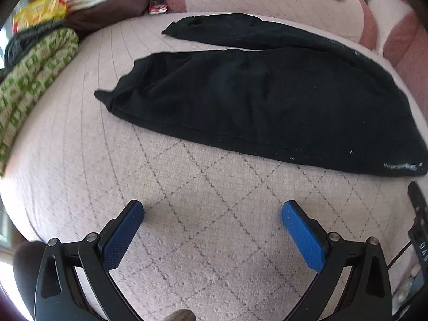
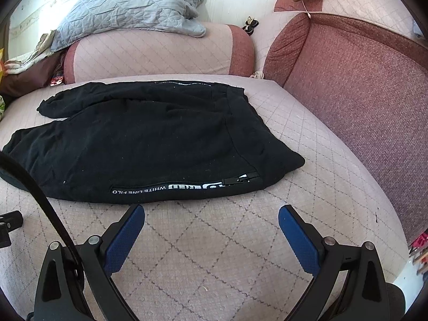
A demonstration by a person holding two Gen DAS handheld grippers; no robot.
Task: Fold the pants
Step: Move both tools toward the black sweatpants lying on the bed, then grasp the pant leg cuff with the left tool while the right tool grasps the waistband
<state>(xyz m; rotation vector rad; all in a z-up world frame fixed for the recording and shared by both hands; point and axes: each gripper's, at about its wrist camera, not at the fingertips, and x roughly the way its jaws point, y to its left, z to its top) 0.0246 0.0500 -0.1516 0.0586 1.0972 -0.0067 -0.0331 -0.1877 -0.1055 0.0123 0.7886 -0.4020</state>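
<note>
Black pants [image 1: 240, 101] lie spread flat on a pink quilted sofa seat [image 1: 203, 230], legs pointing left, the far leg [image 1: 230, 30] apart from the near one. In the right wrist view the pants [image 2: 149, 139] show a zip pocket with white lettering [image 2: 187, 186] near the front edge, waistband to the right. My left gripper [image 1: 212, 211] is open and empty above the seat, short of the pants' near edge. My right gripper [image 2: 211, 214] is open and empty, just in front of the lettered pocket edge.
A green patterned cloth [image 1: 32, 77] and yellow boxes [image 1: 40, 10] lie at the left. A bolster cushion [image 2: 157, 50] with a grey quilt [image 2: 128, 5] on it sits behind the pants. The red sofa back [image 2: 358, 101] rises at the right.
</note>
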